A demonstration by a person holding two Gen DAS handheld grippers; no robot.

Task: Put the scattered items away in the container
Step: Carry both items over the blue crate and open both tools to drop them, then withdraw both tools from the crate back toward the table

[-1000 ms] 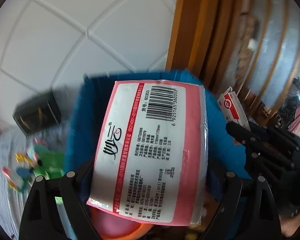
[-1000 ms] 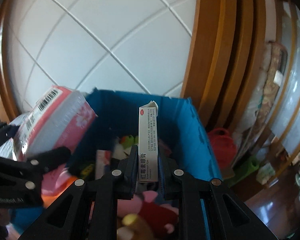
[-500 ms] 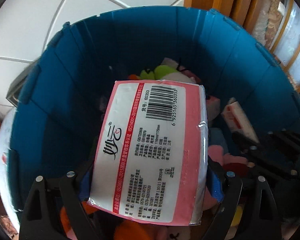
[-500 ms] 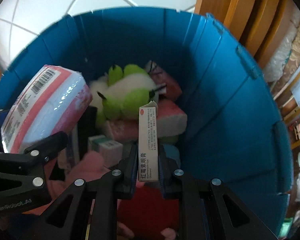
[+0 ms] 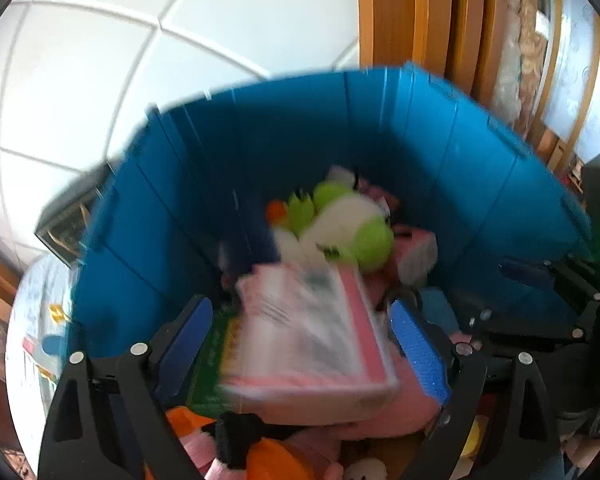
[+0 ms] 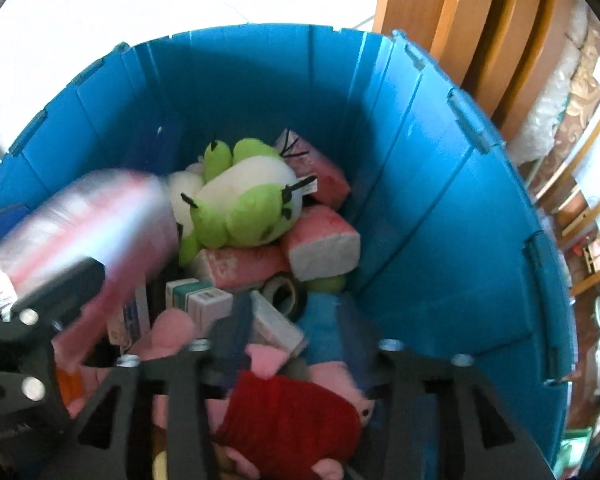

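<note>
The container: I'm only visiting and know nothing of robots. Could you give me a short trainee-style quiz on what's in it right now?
1. True or false: the green and white plush toy lies inside the blue container.
2. Which thing shows between the fingers of the left gripper?
A. a pink tissue pack
B. a glass bottle
C. a banana
3. Fill in: the soft item nearest the right gripper, in its own view, is ____ in colour.

Key: 1 true; 2 A; 3 red.
</note>
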